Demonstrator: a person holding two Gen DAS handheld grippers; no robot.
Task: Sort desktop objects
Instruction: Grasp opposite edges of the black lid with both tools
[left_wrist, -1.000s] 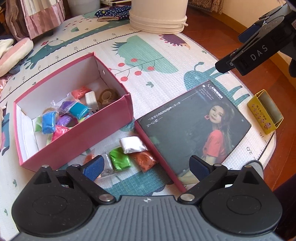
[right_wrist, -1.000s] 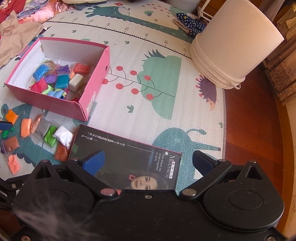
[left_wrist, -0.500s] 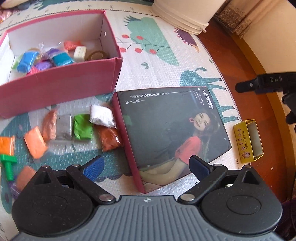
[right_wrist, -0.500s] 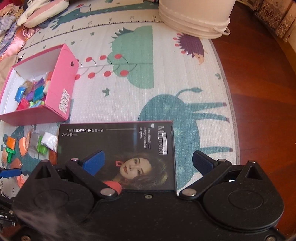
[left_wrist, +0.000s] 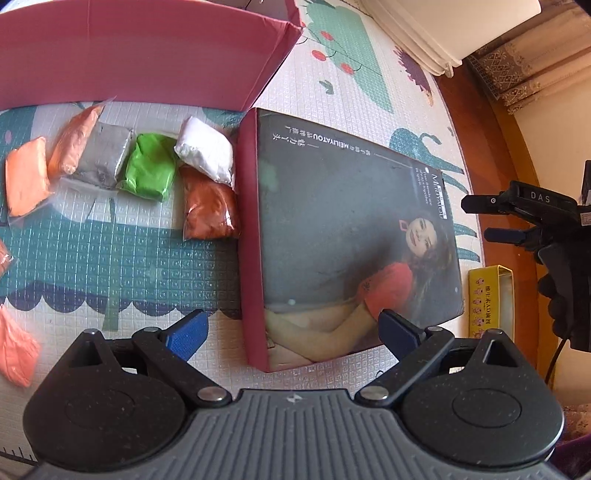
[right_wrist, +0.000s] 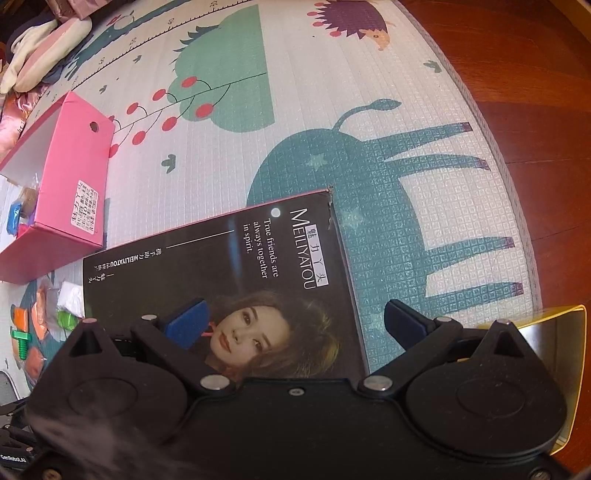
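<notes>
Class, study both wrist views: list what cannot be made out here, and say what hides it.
- Pink box contents: left wrist view, near wall blocks them; right wrist view, frame edge cuts them.
- Yellow tin: right wrist view, right gripper body covers most.
- Dark lid underside: hidden in both views.

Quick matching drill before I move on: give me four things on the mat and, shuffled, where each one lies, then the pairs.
Things:
1. white clay packet
2. small yellow tin box
3. green plastic bolt
4. open pink cardboard box

Places:
A. partly off the mat on the wooden floor, beside the dark printed lid's far edge
B. against the lid's pink side, above the rust-brown packet
C. holding clay packets
D. left edge of right wrist view, among orange packets

Pairs: 1-B, 2-A, 3-D, 4-C
</notes>
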